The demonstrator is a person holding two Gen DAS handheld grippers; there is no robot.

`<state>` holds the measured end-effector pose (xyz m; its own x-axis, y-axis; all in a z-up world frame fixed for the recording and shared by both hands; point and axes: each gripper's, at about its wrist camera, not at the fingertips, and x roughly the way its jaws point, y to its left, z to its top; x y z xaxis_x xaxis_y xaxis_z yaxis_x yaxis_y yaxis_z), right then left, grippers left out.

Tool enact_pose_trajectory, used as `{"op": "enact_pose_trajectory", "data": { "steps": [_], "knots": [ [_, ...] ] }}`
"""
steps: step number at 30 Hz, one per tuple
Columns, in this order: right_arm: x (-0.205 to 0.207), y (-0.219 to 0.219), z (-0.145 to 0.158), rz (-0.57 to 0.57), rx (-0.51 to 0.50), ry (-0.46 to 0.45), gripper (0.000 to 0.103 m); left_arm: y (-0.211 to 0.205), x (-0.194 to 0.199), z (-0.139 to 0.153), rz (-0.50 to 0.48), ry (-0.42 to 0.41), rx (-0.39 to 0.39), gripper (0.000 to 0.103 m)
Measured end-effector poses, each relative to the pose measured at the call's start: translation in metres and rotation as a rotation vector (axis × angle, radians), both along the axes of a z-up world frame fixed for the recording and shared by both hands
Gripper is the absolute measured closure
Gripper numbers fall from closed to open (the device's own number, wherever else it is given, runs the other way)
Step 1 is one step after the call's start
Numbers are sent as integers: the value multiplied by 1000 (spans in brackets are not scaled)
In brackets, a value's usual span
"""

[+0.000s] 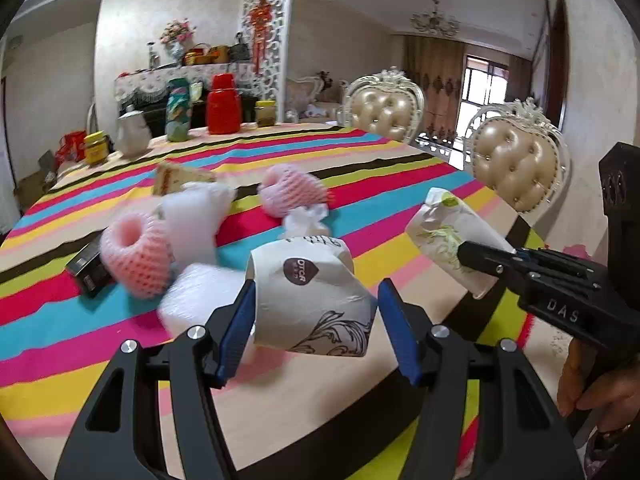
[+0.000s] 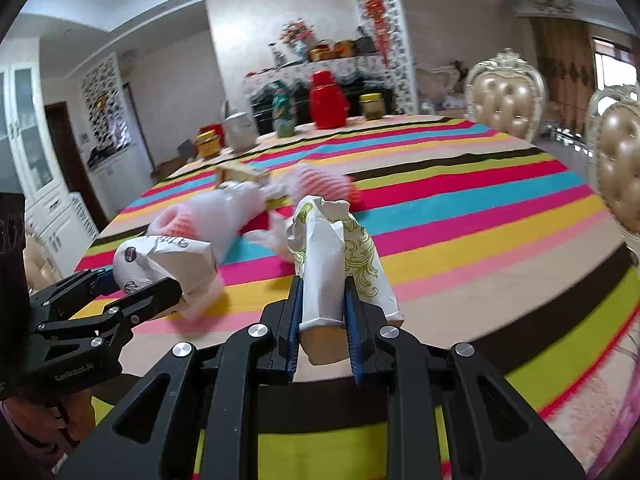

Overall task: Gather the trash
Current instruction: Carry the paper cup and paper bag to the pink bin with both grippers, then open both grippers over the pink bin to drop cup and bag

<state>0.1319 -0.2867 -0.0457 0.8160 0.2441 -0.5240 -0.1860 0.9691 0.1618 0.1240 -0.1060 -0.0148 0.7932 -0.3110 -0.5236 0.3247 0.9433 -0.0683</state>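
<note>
My left gripper (image 1: 316, 316) has its blue pads around a crushed white paper cup with a brown logo (image 1: 312, 300); the right pad stands slightly apart from it, so the grip is unclear. It also shows in the right wrist view (image 2: 160, 264). My right gripper (image 2: 322, 320) is shut on a crumpled white paper cup with green print (image 2: 332, 260), held above the striped tablecloth (image 2: 460, 216); this cup shows in the left wrist view (image 1: 452, 236). Pink foam fruit nets (image 1: 136, 256) (image 1: 292, 192) and white foam wrap (image 1: 196, 216) lie beyond.
A black box (image 1: 86, 268) and a tan carton (image 1: 180, 178) lie among the trash. A red flask (image 1: 223, 104), teal canister (image 1: 178, 110), white kettle (image 1: 132, 132) and jars stand at the far edge. Padded chairs (image 1: 516, 168) line the right side.
</note>
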Motion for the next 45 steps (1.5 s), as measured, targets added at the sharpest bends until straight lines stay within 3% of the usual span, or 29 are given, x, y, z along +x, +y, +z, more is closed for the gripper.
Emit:
{"op": "enact_pose_trajectory", "data": {
  "steps": [12, 23, 32, 43, 45],
  "knots": [
    [-53, -101, 2, -231, 10, -24, 82, -98, -3, 4, -209, -16, 11, 43],
    [-130, -216, -8, -560, 16, -12, 82, -233, -24, 4, -540, -15, 5, 43],
    [-176, -280, -15, -752, 22, 1, 82, -340, -40, -2, -755, 34, -12, 43],
    [-202, -313, -25, -822, 68, 6, 82, -433, -57, -30, -924, 108, 16, 39],
    [-202, -315, -24, -825, 78, 1, 81, -432, -55, -31, -899, 94, 31, 29]
  ]
}}
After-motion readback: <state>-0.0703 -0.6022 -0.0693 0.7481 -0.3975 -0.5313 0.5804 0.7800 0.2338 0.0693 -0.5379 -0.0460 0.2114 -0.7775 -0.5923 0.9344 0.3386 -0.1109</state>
